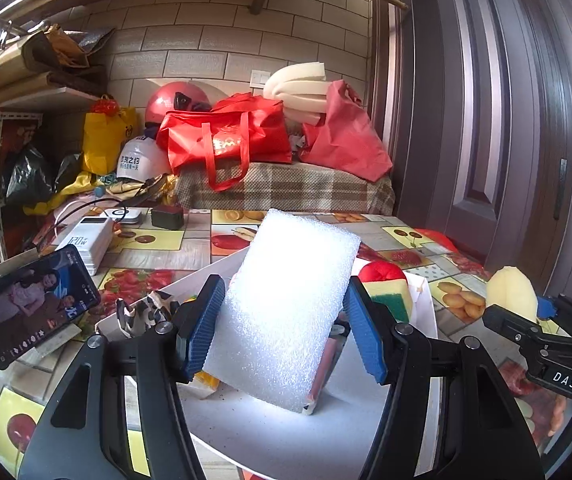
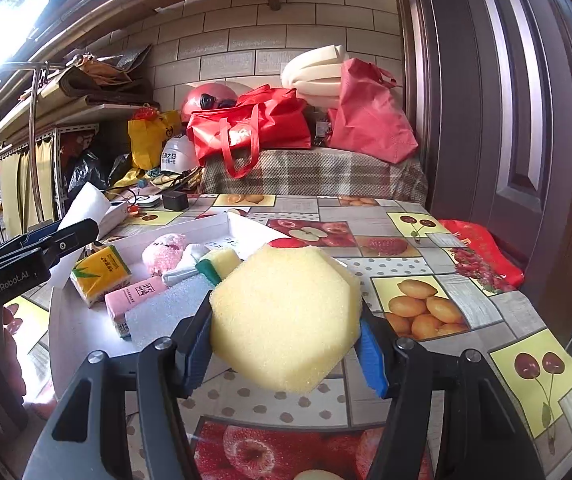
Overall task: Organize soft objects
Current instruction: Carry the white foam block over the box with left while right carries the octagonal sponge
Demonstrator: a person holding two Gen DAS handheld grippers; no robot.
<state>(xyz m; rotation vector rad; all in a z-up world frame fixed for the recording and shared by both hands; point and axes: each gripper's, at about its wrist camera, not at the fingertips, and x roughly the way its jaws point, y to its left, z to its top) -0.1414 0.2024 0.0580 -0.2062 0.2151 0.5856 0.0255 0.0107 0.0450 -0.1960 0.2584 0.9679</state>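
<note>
My left gripper [image 1: 284,322] is shut on a white foam block [image 1: 286,304] and holds it tilted above the white tray [image 1: 286,432]. My right gripper [image 2: 286,344] is shut on a yellow hexagonal sponge [image 2: 286,316] above the fruit-print tablecloth, right of the tray [image 2: 66,320]. In the tray lie a yellow tissue pack [image 2: 100,274], a pink pack [image 2: 134,296], a pink plush [image 2: 164,252], a grey foam sheet [image 2: 166,312] and a yellow-green sponge [image 2: 220,262]. A red-yellow-green sponge [image 1: 385,284] and a cow-print toy [image 1: 142,312] also show there.
A phone [image 1: 30,300] leans at the left of the table [image 2: 445,280]. A white power bank [image 1: 86,240] and a black adapter [image 1: 167,216] lie behind it. Red bags [image 1: 226,136] sit on a plaid-covered bench behind. A dark door [image 2: 525,120] stands at the right.
</note>
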